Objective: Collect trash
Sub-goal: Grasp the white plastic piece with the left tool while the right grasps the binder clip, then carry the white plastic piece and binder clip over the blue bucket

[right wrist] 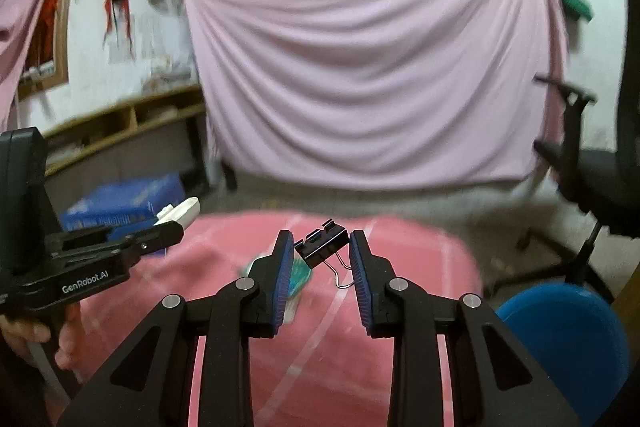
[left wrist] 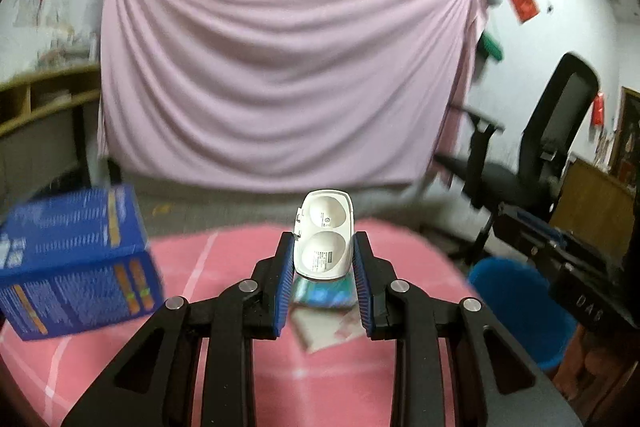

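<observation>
While the left gripper (left wrist: 323, 255) is squeezing a small white case (left wrist: 325, 233) between its blue pads, the right gripper (right wrist: 322, 255) is pinching a black binder clip (right wrist: 320, 247), both a little way open around their things and both up above the pink table (left wrist: 224, 307). The blue bin (right wrist: 568, 331) is sitting low and off to the right of the right gripper, just past the table edge. I think both should be carrying slowly, holding tight, and letting go only right over the bin, because the clip is hanging crooked.

White case (left wrist: 325, 235), black binder clip (right wrist: 320, 242), pink tablecloth (left wrist: 224, 367) seemingly pale-lined, blue bin (right wrist: 568, 331).
</observation>
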The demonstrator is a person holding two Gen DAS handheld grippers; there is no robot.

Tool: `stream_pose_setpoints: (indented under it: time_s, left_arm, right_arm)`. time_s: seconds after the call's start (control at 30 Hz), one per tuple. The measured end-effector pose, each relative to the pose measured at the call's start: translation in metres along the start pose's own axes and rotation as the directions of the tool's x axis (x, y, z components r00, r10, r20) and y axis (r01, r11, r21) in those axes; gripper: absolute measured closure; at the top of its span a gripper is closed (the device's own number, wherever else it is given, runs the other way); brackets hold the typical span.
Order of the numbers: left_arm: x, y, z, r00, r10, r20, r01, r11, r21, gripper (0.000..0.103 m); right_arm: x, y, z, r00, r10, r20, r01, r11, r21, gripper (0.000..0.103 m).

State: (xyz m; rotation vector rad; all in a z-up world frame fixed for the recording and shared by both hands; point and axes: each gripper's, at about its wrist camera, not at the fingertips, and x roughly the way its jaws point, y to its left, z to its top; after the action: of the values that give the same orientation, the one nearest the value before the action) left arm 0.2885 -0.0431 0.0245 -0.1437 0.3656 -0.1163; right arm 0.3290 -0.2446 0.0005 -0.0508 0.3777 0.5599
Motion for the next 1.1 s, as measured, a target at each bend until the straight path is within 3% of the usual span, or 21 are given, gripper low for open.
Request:
stream_pose_setpoints:
  time_s: [0.13,0.27,0.43,0.77,1.1]
  left_arm:
    - [-0.017,-0.038,0.011,0.993,-0.029,0.113,0.022,0.998,0.060,0.079]
    - [-0.025,-0.082,0.019,0.979,-0.075,0.191,0.050,0.990,0.132,0.079]
    - [-0.025,-0.122,0.020,0.971,-0.132,0.198,0.097,0.980,0.176,0.079]
    - [-0.004,-0.192,0.014,0.969,-0.188,0.161,0.147,0.960,0.237,0.079]
    - [0.023,-0.230,0.001,0.970,-0.227,0.090,0.197,0.946,0.255,0.079]
  right_arm:
    - [-0.032,-0.012,0.009,0.989,-0.057,0.136,0.057,0.998,0.009,0.077]
    - [-0.062,-0.029,0.013,0.964,-0.124,0.234,0.121,0.992,0.030,0.077]
    - [-0.091,-0.050,0.011,0.935,-0.197,0.296,0.186,0.980,0.064,0.077]
    - [-0.133,-0.102,-0.003,0.901,-0.306,0.308,0.269,0.950,0.159,0.077]
    - [-0.141,-0.133,-0.027,0.909,-0.357,0.216,0.315,0.927,0.206,0.077]
